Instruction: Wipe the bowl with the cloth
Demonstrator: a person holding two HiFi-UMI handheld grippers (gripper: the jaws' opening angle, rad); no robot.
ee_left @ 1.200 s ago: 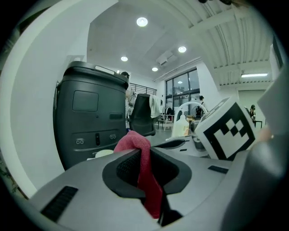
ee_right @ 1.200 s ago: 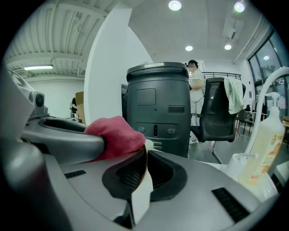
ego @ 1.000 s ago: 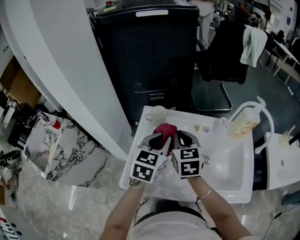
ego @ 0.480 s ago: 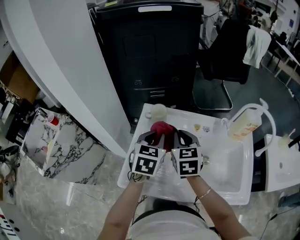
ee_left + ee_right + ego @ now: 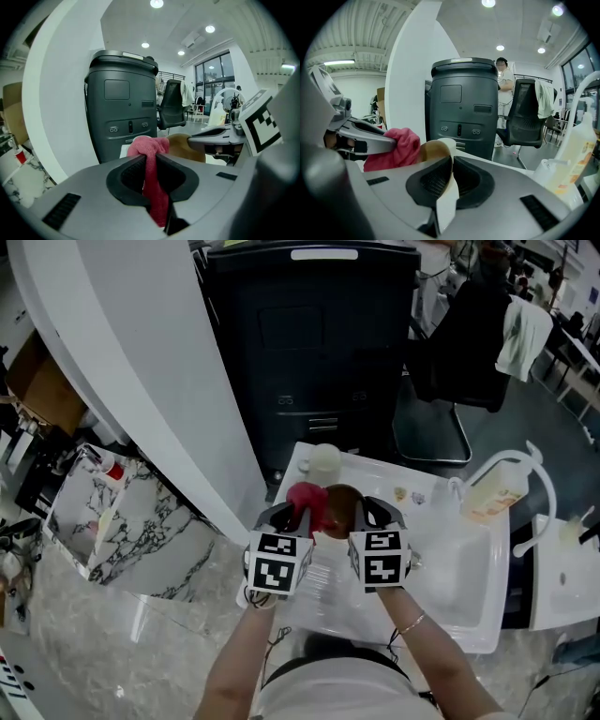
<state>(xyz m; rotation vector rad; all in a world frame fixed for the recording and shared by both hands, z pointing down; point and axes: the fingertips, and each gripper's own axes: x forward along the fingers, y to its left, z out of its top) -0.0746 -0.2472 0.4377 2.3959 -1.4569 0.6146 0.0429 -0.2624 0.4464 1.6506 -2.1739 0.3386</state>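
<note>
My left gripper is shut on a red cloth, which bunches out past the jaws. My right gripper is shut on the rim of a bowl, brown inside and white outside, held on edge. The cloth sits just left of the bowl and touches its brown inner face. Both are held above the white sink unit.
A white cup stands at the sink unit's far left corner. A soap bottle and a curved white tap are at the right. A dark bin stands behind, a black chair beyond it, and a white curved wall on the left.
The cloth has slid left off the bowl's middle, so the brown inside now shows. Both grippers sit slightly farther apart.
</note>
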